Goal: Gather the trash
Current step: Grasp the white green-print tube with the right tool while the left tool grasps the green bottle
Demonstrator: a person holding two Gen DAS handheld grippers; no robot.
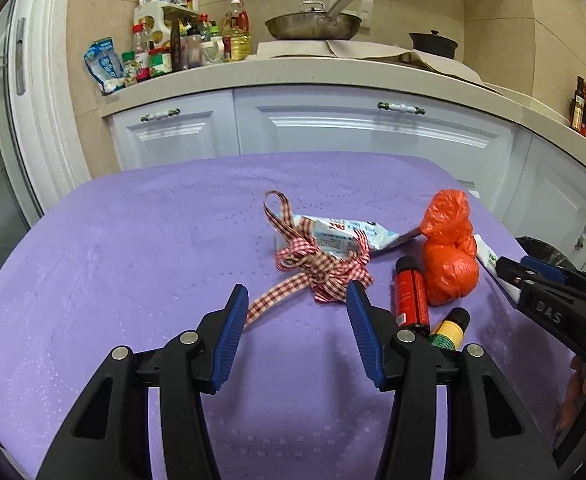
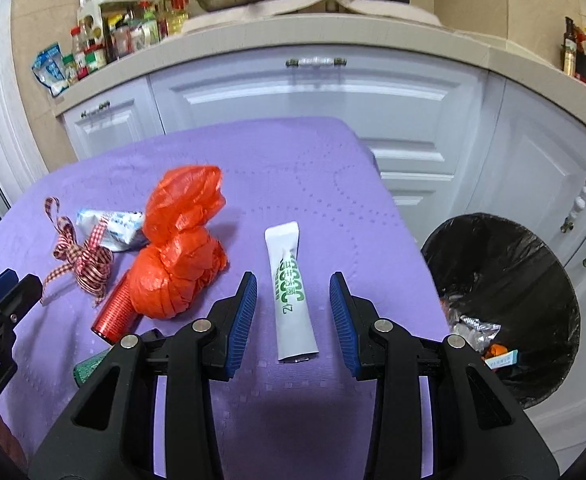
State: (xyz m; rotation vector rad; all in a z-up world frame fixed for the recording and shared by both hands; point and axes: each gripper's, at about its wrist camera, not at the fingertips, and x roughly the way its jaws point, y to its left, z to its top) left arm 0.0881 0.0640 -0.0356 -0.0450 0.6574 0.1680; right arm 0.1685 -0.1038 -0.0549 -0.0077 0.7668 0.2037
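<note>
Both grippers are hanging open over the purple tablecloth [image 1: 133,240], nothing pinched yet. Left gripper [image 1: 297,300] is sitting just short of the checkered ribbon [image 1: 325,268]; right gripper [image 2: 293,292] is straddling the white sachet [image 2: 291,296], pads not touching. Orange plastic bag [image 2: 181,248] and red tube [image 2: 117,312] are lying between them, black-lined bin [image 2: 505,304] waiting beside the table's right edge.

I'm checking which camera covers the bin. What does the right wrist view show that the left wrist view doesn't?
Only the right wrist view shows the inside of the black-lined trash bin, with wrappers at the bottom, and the whole white sachet between the open right gripper. Only the left shows the small yellow-green bottle. Both show the checked ribbon, the orange bag and the red tube.
</note>
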